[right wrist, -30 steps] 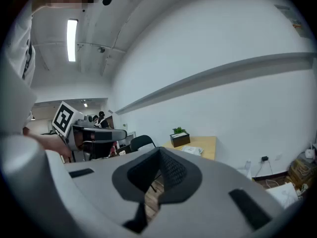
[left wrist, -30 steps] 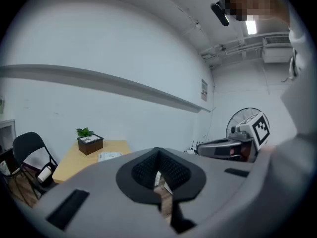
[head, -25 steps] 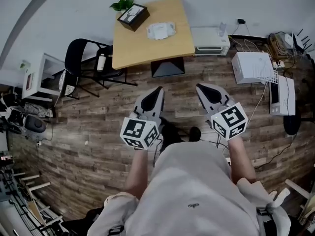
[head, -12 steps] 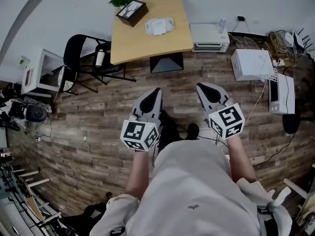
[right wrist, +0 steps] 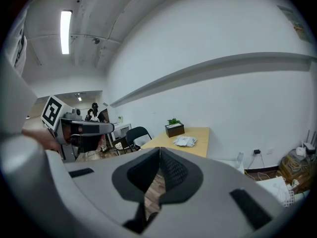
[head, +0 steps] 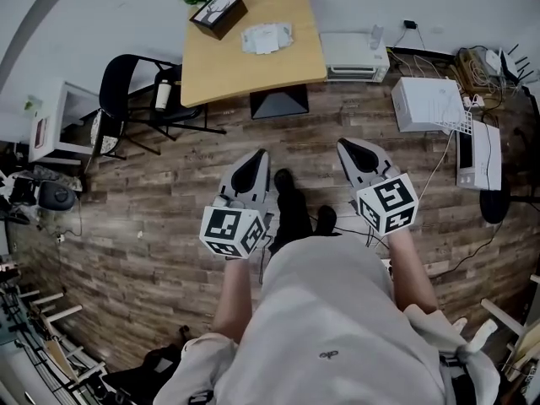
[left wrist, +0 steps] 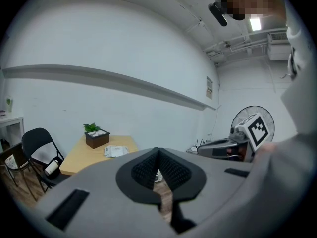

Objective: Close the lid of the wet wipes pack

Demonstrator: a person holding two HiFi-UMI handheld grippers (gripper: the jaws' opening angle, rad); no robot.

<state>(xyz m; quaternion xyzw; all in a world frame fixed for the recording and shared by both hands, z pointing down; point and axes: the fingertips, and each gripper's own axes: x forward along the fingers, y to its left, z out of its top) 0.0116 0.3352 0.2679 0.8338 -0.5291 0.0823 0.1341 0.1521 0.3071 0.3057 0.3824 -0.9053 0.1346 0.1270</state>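
The wet wipes pack (head: 267, 38) lies on the far half of a light wooden table (head: 228, 74), white and crumpled, beside a dark box with a plant (head: 216, 13). I cannot make out its lid from here. My left gripper (head: 258, 155) and right gripper (head: 346, 146) are held side by side over the wooden floor, well short of the table, both shut and empty. The pack (left wrist: 116, 150) shows small in the left gripper view, past the shut jaws. In the right gripper view the pack (right wrist: 185, 141) sits beyond the right gripper (right wrist: 160, 148).
A black folding chair (head: 126, 91) stands left of the table. A white appliance (head: 354, 55) sits on the floor at the table's right, then a white box (head: 426, 104) and tangled cables (head: 485, 62). The person's feet (head: 291, 205) are between the grippers.
The table and pack have slid up in the head view. The left gripper has shifted a little down and left in the picture. Both stay shut.
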